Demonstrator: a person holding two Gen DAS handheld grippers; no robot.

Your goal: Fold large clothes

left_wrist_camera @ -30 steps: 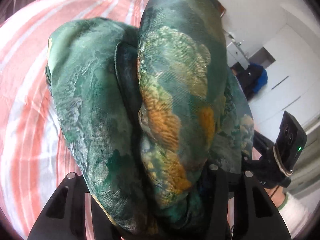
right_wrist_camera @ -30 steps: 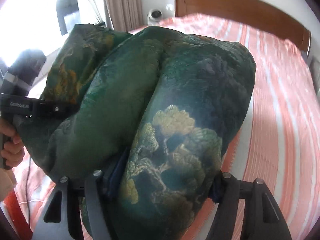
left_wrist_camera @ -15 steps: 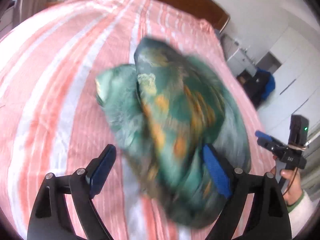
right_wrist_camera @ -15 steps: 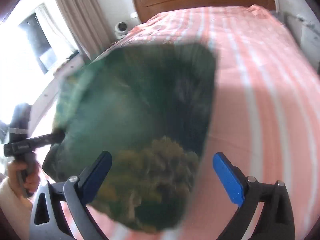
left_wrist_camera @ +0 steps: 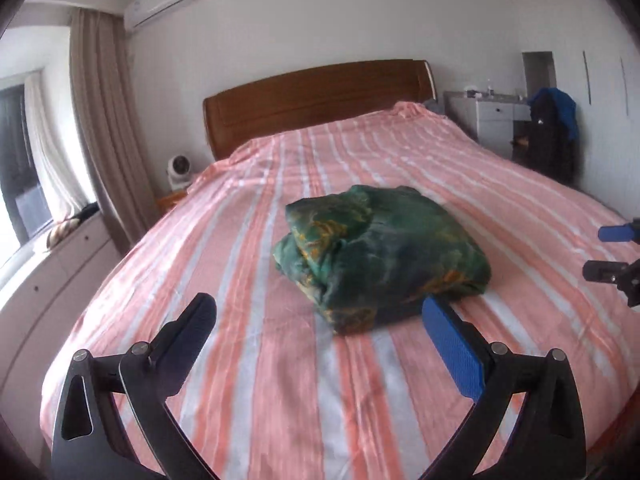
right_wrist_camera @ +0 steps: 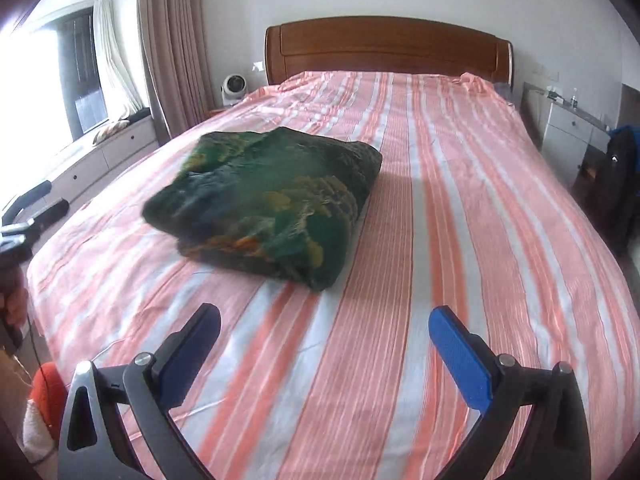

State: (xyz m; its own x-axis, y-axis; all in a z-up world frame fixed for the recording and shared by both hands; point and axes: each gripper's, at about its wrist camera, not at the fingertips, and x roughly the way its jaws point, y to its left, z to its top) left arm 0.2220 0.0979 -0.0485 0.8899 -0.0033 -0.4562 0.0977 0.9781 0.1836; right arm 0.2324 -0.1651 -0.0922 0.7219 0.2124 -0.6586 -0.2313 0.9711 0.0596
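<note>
Beyond both jaws, folded garment

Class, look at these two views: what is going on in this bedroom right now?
A person is folding a large garment with two handheld grippers. The green patterned garment lies as a folded bundle on the striped bed. The left gripper and right gripper are both open, empty, and clear of the bundle.

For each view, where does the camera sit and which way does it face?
Left wrist: on the left gripper, facing the wooden headboard over the folded green patterned garment; own open fingers, right gripper at the edge.
Right wrist: on the right gripper, same heading; own open fingers, left gripper and hand.
Shared: garment, pink striped bed, headboard.
</note>
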